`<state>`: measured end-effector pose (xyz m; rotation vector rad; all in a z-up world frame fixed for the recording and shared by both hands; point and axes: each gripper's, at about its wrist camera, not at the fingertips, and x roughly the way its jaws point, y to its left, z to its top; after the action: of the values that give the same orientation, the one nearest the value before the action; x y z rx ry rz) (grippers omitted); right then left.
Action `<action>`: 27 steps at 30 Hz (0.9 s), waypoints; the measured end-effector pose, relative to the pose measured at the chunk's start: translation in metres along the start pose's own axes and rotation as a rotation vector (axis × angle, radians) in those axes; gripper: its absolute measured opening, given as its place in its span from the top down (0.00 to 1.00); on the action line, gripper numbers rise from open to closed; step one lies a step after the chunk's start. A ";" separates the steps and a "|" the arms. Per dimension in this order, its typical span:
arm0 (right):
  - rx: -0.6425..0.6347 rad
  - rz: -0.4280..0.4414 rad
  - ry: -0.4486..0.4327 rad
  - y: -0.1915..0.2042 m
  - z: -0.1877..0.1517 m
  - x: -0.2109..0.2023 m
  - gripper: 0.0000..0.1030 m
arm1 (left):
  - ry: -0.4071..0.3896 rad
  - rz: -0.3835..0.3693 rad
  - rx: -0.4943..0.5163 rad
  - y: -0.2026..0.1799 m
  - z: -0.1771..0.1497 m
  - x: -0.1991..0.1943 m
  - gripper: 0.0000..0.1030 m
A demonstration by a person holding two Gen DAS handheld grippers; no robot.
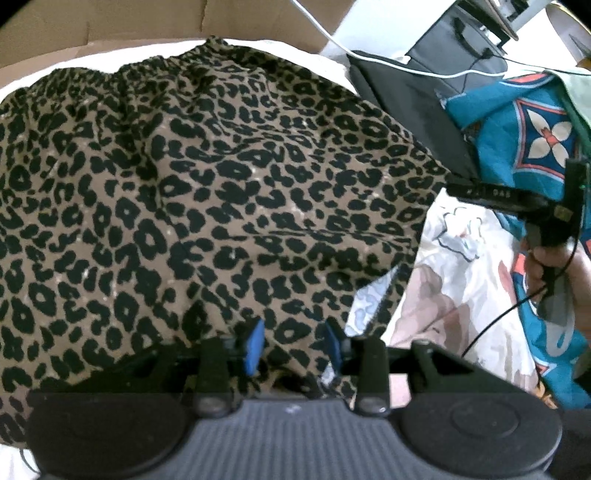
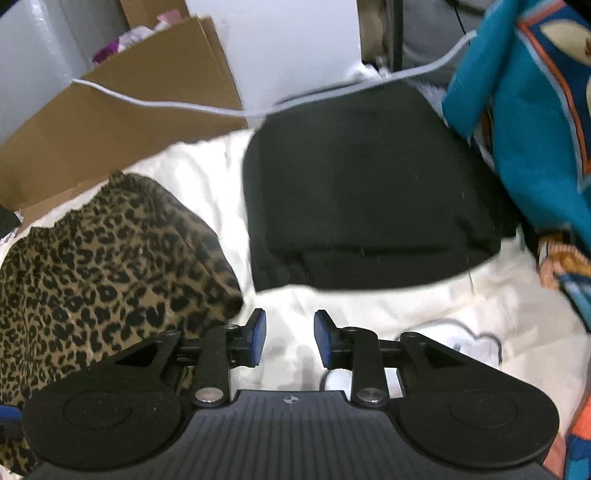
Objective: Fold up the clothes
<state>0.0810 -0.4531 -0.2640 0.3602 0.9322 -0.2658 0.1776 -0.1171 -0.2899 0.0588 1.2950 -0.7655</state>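
Leopard-print cloth, thin and limp by the look of its soft ripples, makes up the garment (image 1: pixel 207 192) that fills the left and middle of the left wrist view, spread over a pale sheet (image 2: pixel 388 306) with its gathered, elastic-looking edge toward the cardboard (image 1: pixel 110 22) at the back. It should be light and floppy, likely to slide and sag, so a pinch on a hem or corner seems safer than a grab at loose middle cloth. The left gripper (image 1: pixel 293 347) sits at the near hem with its blue pads partly apart and cloth lying between them; whether they press on it I cannot tell. Further right, the right gripper (image 2: pixel 289 338) stands partly open over bare sheet, holding nothing, just beside the garment's right edge. Beyond it lies a folded black garment (image 2: pixel 369 192), and at far right a teal patterned fabric (image 2: pixel 535 129).
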 end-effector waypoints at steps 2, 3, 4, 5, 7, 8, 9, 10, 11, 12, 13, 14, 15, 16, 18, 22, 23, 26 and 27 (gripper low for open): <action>-0.005 0.014 0.009 0.002 -0.004 0.002 0.64 | 0.003 -0.001 0.013 -0.004 -0.003 0.000 0.56; -0.009 0.024 0.011 0.003 -0.005 0.003 0.62 | 0.009 -0.002 0.017 -0.006 -0.004 0.001 0.56; -0.013 0.038 0.010 0.006 -0.006 0.003 0.60 | 0.016 -0.002 0.021 -0.007 -0.006 0.003 0.56; -0.017 0.053 0.010 0.008 -0.007 0.003 0.59 | 0.022 -0.004 0.025 -0.010 -0.010 0.004 0.55; -0.026 0.068 0.009 0.012 -0.008 0.003 0.57 | 0.038 -0.012 0.039 -0.014 -0.016 0.007 0.54; -0.035 0.071 0.014 0.015 -0.008 0.005 0.57 | 0.044 -0.013 0.051 -0.016 -0.019 0.009 0.52; -0.044 0.073 0.019 0.018 -0.008 0.007 0.57 | 0.048 -0.012 0.059 -0.017 -0.021 0.012 0.51; -0.048 0.077 0.025 0.021 -0.009 0.011 0.57 | 0.053 -0.010 0.068 -0.019 -0.024 0.014 0.51; -0.052 0.080 0.031 0.023 -0.009 0.014 0.57 | 0.061 -0.007 0.072 -0.019 -0.025 0.016 0.51; -0.051 0.086 0.040 0.024 -0.009 0.017 0.57 | 0.069 -0.005 0.076 -0.020 -0.027 0.018 0.51; -0.046 0.098 0.048 0.027 -0.009 0.020 0.57 | 0.074 0.001 0.075 -0.019 -0.029 0.020 0.51; -0.046 0.111 0.055 0.030 -0.009 0.022 0.57 | 0.079 0.008 0.073 -0.019 -0.030 0.021 0.51; -0.060 0.128 0.054 0.034 -0.009 0.020 0.57 | 0.079 0.009 0.072 -0.018 -0.032 0.021 0.51; -0.075 0.145 0.053 0.039 -0.009 0.019 0.53 | 0.078 0.007 0.072 -0.017 -0.033 0.021 0.51; -0.117 0.158 0.052 0.047 -0.011 0.017 0.40 | 0.076 0.007 0.069 -0.015 -0.035 0.020 0.51; -0.196 0.101 0.052 0.056 -0.016 0.020 0.33 | 0.079 0.010 0.055 -0.011 -0.032 0.019 0.51; -0.200 0.076 0.052 0.055 -0.017 0.022 0.33 | 0.080 0.011 0.053 -0.011 -0.031 0.019 0.51; -0.149 0.039 0.051 0.044 -0.015 0.030 0.34 | 0.085 0.006 0.061 -0.013 -0.028 0.018 0.51; -0.148 0.031 0.042 0.042 -0.013 0.031 0.34 | 0.087 0.004 0.065 -0.014 -0.028 0.017 0.51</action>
<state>0.1050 -0.4117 -0.2891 0.2443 0.9808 -0.1605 0.1481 -0.1234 -0.3086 0.1483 1.3518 -0.8095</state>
